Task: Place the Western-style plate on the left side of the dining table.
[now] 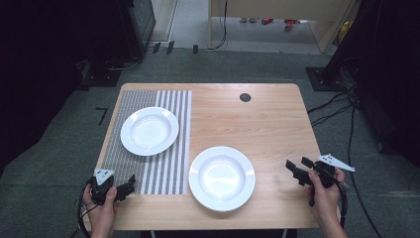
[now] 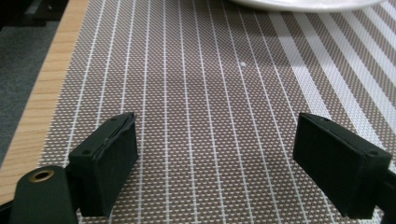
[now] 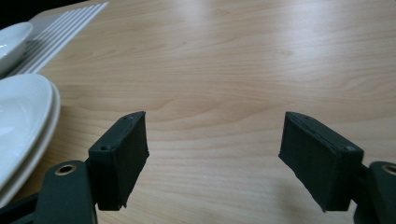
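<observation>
Plates [image 1: 222, 177] untouched, so likely the start; left gripper [image 1: 130, 184] and right gripper [image 1: 296, 168] gape wide, empty; next, reach the near plate's rim.

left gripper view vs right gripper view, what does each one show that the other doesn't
The left gripper view alone looks down on the woven brown weave of the placemat under open jaws, with the table's wooden edge and grey floor at its left. The right gripper view alone shows open jaws over bare wood tabletop and the near plate lying on the wood. Both share a pair of black jaws standing apart with nothing between them, some of the striped placemat, and the rim of the far plate, which rests on that placemat.
</observation>
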Tool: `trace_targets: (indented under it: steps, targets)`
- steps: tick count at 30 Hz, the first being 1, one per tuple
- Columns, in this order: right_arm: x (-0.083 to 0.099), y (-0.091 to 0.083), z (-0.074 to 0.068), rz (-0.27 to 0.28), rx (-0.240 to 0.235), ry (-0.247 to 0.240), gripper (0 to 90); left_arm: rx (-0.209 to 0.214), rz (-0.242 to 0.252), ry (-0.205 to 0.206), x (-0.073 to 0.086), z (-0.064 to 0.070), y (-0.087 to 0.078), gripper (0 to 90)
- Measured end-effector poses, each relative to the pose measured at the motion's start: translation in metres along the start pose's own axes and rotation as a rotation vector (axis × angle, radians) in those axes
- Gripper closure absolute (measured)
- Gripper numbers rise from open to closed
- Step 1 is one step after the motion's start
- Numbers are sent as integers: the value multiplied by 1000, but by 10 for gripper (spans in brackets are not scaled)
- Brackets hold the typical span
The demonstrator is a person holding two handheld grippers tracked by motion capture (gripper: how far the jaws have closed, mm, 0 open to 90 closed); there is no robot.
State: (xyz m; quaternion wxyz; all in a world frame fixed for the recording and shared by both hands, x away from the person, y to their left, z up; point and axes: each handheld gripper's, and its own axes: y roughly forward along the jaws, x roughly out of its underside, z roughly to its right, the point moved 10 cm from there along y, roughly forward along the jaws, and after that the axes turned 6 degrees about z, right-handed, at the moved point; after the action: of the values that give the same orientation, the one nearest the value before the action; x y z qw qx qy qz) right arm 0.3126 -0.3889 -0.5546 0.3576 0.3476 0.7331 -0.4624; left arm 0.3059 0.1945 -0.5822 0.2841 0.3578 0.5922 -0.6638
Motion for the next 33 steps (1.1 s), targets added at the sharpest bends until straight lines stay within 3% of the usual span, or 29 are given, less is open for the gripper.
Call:
trace_targets:
  steps: [7, 14, 23, 33]
  targets:
    - [7, -9, 21, -10, 48, 12, 234, -20, -17, 40, 3, 2, 2, 137]
    - [12, -19, 38, -15, 87, 11, 233, -18, -15, 37, 3, 2, 3, 126]
    - [21, -27, 49, -34, 122, 9, 230, -18, -16, 38, 3, 2, 3, 125]
    - [30, -31, 56, -67, 174, -37, 231, -17, -15, 38, 3, 2, 3, 125]
